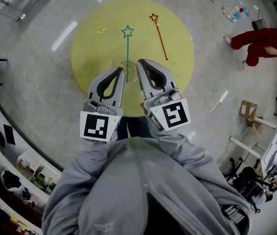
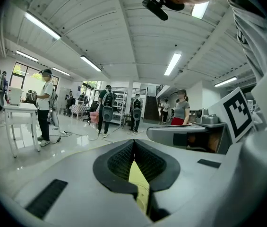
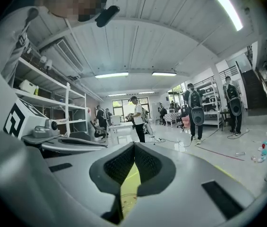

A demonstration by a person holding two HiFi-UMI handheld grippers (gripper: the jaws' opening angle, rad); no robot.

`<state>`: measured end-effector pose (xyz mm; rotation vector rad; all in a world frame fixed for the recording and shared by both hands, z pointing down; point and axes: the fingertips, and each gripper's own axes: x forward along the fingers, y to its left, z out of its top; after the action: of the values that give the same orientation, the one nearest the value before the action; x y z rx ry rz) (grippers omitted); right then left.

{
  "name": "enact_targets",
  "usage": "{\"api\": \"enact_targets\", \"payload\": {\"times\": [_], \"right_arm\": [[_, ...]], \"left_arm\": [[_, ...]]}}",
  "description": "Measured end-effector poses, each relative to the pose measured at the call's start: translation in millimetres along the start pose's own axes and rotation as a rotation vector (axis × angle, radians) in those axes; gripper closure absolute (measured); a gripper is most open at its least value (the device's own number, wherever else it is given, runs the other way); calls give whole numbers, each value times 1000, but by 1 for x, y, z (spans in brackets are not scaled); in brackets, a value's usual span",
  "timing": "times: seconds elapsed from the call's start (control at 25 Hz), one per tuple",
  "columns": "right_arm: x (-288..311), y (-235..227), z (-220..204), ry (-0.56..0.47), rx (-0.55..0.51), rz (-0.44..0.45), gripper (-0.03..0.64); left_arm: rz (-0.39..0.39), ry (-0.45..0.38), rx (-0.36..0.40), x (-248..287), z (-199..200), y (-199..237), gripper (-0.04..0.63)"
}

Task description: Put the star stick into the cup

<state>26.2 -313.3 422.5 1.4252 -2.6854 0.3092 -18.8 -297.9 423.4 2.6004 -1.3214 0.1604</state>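
Three star sticks lie on the round yellow table [image 1: 177, 75] in the head view: a yellow one [image 1: 94, 49] at the left, a teal one [image 1: 127, 45] in the middle and a red one [image 1: 160, 35] at the right. A clear cup [image 1: 127, 68] stands faintly visible at the teal stick's near end. My left gripper [image 1: 120, 72] and right gripper [image 1: 140, 64] hover on either side of the cup, both shut and holding nothing. In the left gripper view the jaws [image 2: 134, 143] meet, and in the right gripper view they [image 3: 134, 146] meet too, with only yellow tabletop showing below.
A person in red [image 1: 256, 40] is on the floor at the far right. Small items [image 1: 234, 12] lie on the floor beyond the table. A wooden stool [image 1: 248, 112] stands at the right, shelves [image 1: 11, 180] at the left. Several people stand in the hall [image 2: 107, 112].
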Motion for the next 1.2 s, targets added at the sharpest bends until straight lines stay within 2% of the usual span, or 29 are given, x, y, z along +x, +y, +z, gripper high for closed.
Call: {"api": "enact_targets", "payload": {"times": [0.24,0.36,0.6,0.96,1.2], "right_arm": [[-29,20,53,-46,-44,11,584],[-45,31,74,-66,-44,24,584],[-71,52,110,-117,-90,41,584],[-92,80,128,-164,-156,71,584],[-99,93,121,-130,-123,104,584]], "left_arm": [[-3,-45,29,-23,50,-15,577],[1,-45,33,-34,67,-23,577],[10,-105,59,-59,98,-36,577],[39,-145,70,-93,119,-50,577],[6,-132,84,-100,113,-67,577]]}}
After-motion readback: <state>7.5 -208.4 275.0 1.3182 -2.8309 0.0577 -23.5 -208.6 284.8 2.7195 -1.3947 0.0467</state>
